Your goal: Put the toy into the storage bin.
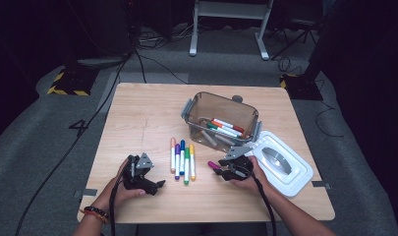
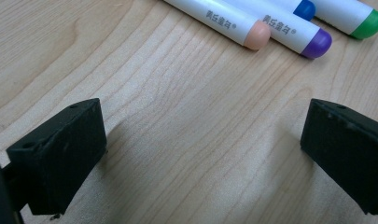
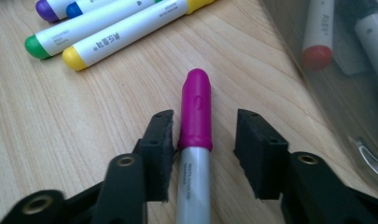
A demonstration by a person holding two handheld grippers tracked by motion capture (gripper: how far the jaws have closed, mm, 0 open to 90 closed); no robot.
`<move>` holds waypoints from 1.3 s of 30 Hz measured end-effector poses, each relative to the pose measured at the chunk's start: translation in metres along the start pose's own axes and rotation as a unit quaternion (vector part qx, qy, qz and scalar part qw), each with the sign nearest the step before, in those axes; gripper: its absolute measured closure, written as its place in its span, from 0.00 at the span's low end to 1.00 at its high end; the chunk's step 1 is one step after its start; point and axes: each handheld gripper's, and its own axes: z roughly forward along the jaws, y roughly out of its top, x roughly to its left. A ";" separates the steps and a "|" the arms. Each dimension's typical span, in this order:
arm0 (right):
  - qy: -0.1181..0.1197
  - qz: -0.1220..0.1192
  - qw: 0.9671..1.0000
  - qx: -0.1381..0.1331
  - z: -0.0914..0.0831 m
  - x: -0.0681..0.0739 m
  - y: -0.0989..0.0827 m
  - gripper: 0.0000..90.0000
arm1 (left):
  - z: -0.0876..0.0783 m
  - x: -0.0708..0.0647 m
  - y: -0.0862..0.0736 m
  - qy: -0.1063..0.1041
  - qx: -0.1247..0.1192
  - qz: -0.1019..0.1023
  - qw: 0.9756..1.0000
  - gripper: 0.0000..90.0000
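Note:
A marker with a magenta cap [image 3: 196, 107] lies on the wooden table [image 1: 137, 123] between the jaws of my right gripper [image 3: 205, 126]. The left pad is close against the cap and the right pad stands clear of it, so the gripper is open. In the high view this marker [image 1: 214, 165] pokes out to the left of the right gripper [image 1: 225, 170]. A row of several capped markers [image 1: 183, 158] lies at mid-table. My left gripper [image 1: 157, 186] rests left of the row, open with bare wood between its jaws [image 2: 203, 135].
A clear brown container [image 1: 206, 101] holding more markers stands behind the right gripper. Its white lid [image 1: 297, 179] lies flat at the right, near the table's edge. The peach cap [image 2: 256, 36] and purple cap [image 2: 317, 43] lie just ahead of the left jaws.

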 end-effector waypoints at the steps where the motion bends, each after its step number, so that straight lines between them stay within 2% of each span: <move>1: 0.003 -0.004 1.000 0.002 0.000 0.001 0.000 0.70 | 0.000 0.000 0.000 0.000 0.000 0.000 1.000 0.01; 5: 0.009 -0.011 1.000 -0.004 -0.001 0.002 -0.001 0.82 | 0.000 0.000 0.000 0.000 0.000 0.000 1.000 0.00; 13: 0.022 -0.013 1.000 -0.004 -0.010 0.000 -0.006 0.83 | 0.000 0.000 0.000 0.000 0.000 0.000 1.000 0.01; 25: 0.030 -0.007 0.997 -0.077 -0.065 -0.003 -0.005 0.83 | 0.000 0.000 0.000 0.000 0.000 0.000 1.000 0.01; 33: 0.024 -0.014 0.995 -0.100 -0.091 -0.001 -0.001 0.83 | 0.000 0.000 0.000 0.000 0.000 0.000 1.000 0.01; 39: 0.016 -0.016 0.992 -0.124 -0.118 -0.001 0.003 0.83 | 0.000 0.000 0.000 0.001 0.000 0.000 1.000 0.01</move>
